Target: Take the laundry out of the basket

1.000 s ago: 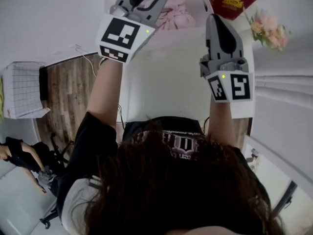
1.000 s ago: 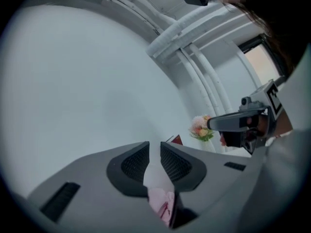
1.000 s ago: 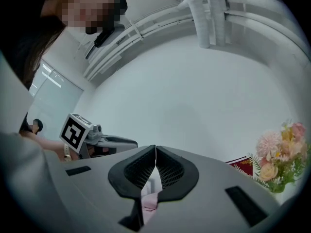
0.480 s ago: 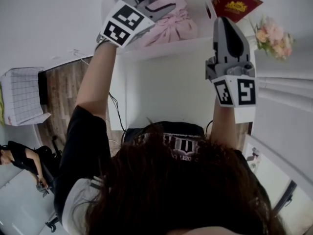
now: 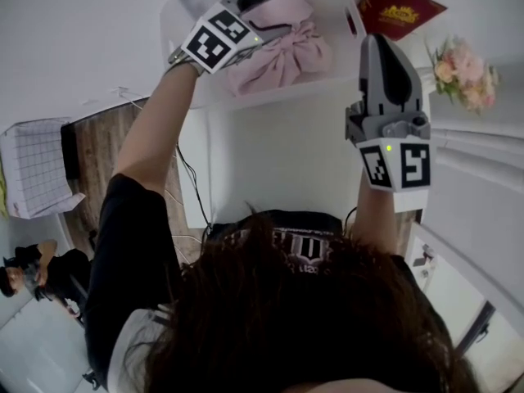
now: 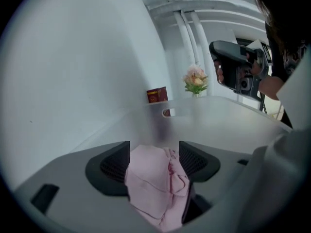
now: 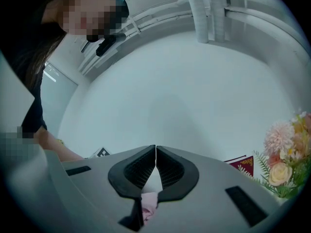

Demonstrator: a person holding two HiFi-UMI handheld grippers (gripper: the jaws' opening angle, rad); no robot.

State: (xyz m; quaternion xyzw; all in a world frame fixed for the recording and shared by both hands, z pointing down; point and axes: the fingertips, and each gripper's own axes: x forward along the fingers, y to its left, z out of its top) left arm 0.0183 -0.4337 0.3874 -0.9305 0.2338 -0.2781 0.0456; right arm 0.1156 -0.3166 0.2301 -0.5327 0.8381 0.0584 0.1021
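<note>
left gripper (image 6: 154, 150): over basket (image 5: 178, 23), jaws opening wide, laundry (image 6: 153, 183) between them | laundry: pink, bunched, lying inside white basket | right gripper (image 7: 155, 149): jaws closed tip to tip, gripping nothing, apart from basket

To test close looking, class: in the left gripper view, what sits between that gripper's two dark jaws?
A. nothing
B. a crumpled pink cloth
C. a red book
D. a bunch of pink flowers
B: the crumpled pink cloth sits between the jaws of the left gripper, which are opening.
</note>
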